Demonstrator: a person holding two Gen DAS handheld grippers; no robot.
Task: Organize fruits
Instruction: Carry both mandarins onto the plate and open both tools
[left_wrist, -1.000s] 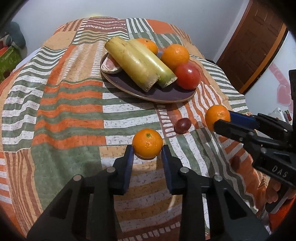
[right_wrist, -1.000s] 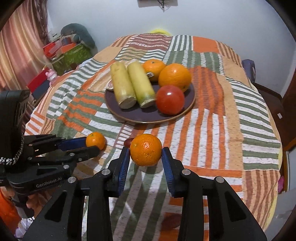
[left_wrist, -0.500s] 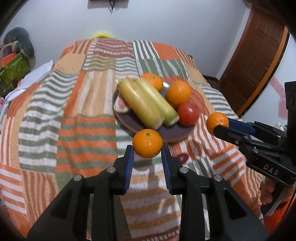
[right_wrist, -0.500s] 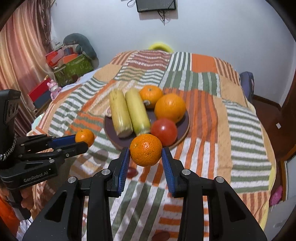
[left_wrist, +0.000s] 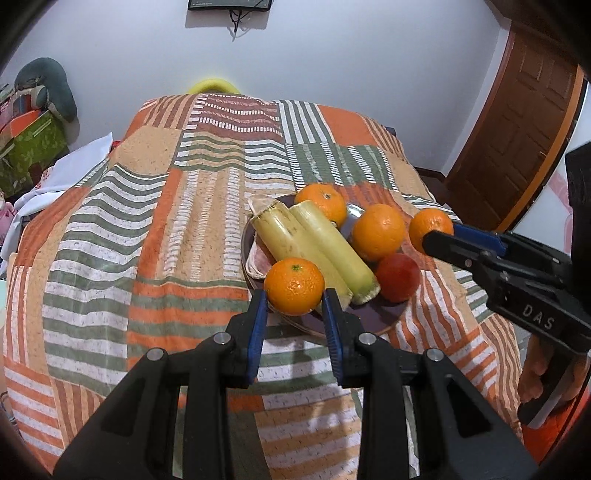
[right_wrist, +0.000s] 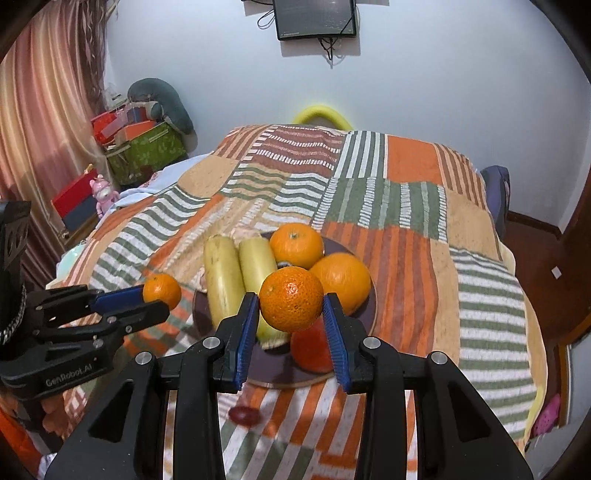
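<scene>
My left gripper (left_wrist: 294, 295) is shut on an orange (left_wrist: 294, 286) and holds it in the air above the near left rim of the dark plate (left_wrist: 384, 320). My right gripper (right_wrist: 291, 314) is shut on another orange (right_wrist: 291, 298), held above the plate (right_wrist: 364, 321). The plate carries two pale yellow-green stalks (left_wrist: 317, 251), two oranges (left_wrist: 377, 232) and a red tomato (left_wrist: 399, 277). Each gripper shows in the other's view, the right one (left_wrist: 430, 236) at the plate's right, the left one (right_wrist: 157, 295) at its left.
The plate sits on a bed with a striped patchwork cover (left_wrist: 147, 229). A small dark red fruit (right_wrist: 243, 414) lies on the cover in front of the plate. Boxes and a toy (right_wrist: 140, 147) stand at the left wall, a wooden door (left_wrist: 517, 122) at the right.
Both grippers have risen from the cover with their oranges and now hang higher, over the plate's near side. The jaws stay shut on the oranges.
</scene>
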